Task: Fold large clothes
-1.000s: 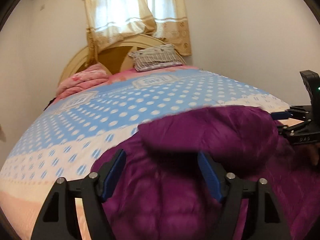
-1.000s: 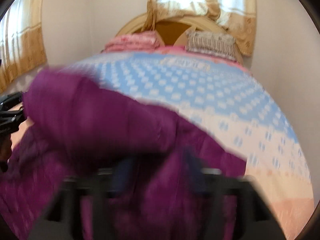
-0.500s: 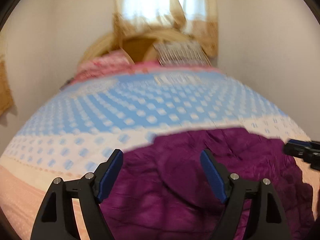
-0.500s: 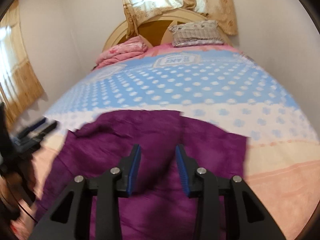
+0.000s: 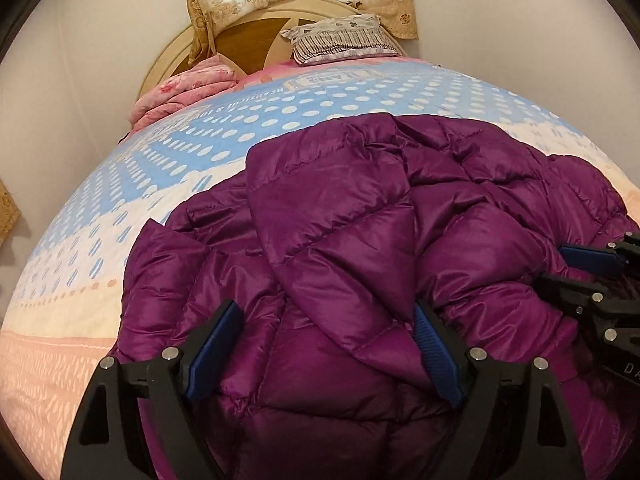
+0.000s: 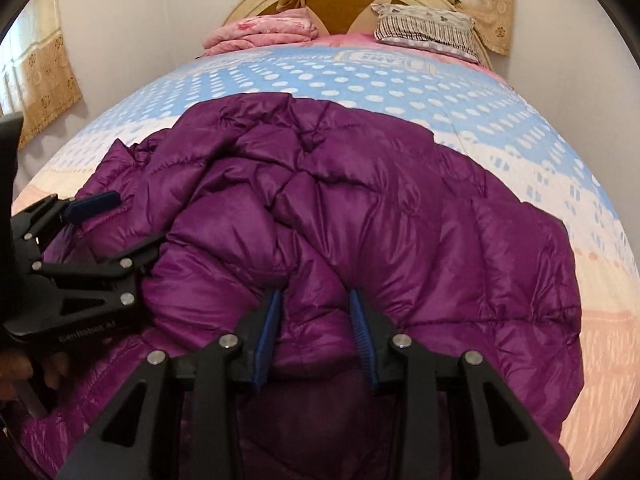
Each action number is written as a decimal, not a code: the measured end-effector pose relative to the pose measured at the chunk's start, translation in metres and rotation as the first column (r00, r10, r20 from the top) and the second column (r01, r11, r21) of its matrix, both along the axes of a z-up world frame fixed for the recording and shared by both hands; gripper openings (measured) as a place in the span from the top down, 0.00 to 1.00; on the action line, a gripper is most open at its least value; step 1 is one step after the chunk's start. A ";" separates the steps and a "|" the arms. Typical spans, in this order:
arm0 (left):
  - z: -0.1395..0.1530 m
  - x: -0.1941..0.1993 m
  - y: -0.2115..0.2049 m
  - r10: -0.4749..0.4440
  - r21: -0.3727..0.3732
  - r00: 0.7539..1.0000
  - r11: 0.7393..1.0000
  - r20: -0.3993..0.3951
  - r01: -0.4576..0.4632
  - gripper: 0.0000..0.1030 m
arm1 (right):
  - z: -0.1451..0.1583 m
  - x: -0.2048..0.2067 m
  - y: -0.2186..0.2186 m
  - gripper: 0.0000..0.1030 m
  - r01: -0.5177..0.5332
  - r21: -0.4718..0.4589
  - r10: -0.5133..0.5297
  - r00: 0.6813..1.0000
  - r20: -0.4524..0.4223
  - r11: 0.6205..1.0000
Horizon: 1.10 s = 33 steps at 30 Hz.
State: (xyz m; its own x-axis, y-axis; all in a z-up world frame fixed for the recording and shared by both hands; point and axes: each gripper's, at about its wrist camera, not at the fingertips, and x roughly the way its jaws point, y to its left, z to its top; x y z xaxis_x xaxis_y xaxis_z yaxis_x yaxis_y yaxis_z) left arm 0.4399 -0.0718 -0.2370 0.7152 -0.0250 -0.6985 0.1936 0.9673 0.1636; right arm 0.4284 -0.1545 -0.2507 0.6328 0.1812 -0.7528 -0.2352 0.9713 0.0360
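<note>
A purple puffer jacket point(image 5: 352, 220) lies bunched on the bed, one quilted panel folded over its middle. My left gripper point(image 5: 326, 312) hovers low over its near part. Its jaws are opening wide, with the fabric lying between the blue pads point(image 5: 212, 340) and not squeezed by them. In the right wrist view the jacket point(image 6: 400, 208) fills the middle, and my right gripper point(image 6: 316, 296) is narrowed on a puffy fold that bulges between its pads point(image 6: 268, 332). Each gripper shows in the other's view: the right gripper point(image 5: 554, 266) at the right edge, the left gripper point(image 6: 140, 218) at the left, held by a hand point(image 6: 24, 368).
The bed cover point(image 5: 280, 120) is blue with white dots, turning cream and peach near me. A folded pink quilt point(image 5: 180, 92) and a striped pillow point(image 5: 340, 38) lie by the round headboard point(image 5: 248, 36). Curtains point(image 6: 44, 68) hang at the walls.
The jacket, lifted and in motion a second ago, now lies settled on the bed. Both grippers have sunk closer to it. The left jaws widened; the right jaws narrowed.
</note>
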 end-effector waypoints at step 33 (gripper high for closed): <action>-0.004 0.008 -0.002 0.028 0.015 0.999 1.000 -0.015 -0.028 0.09 | -0.003 -0.006 0.000 0.62 -0.003 -0.002 0.003 1.000 0.021 1.000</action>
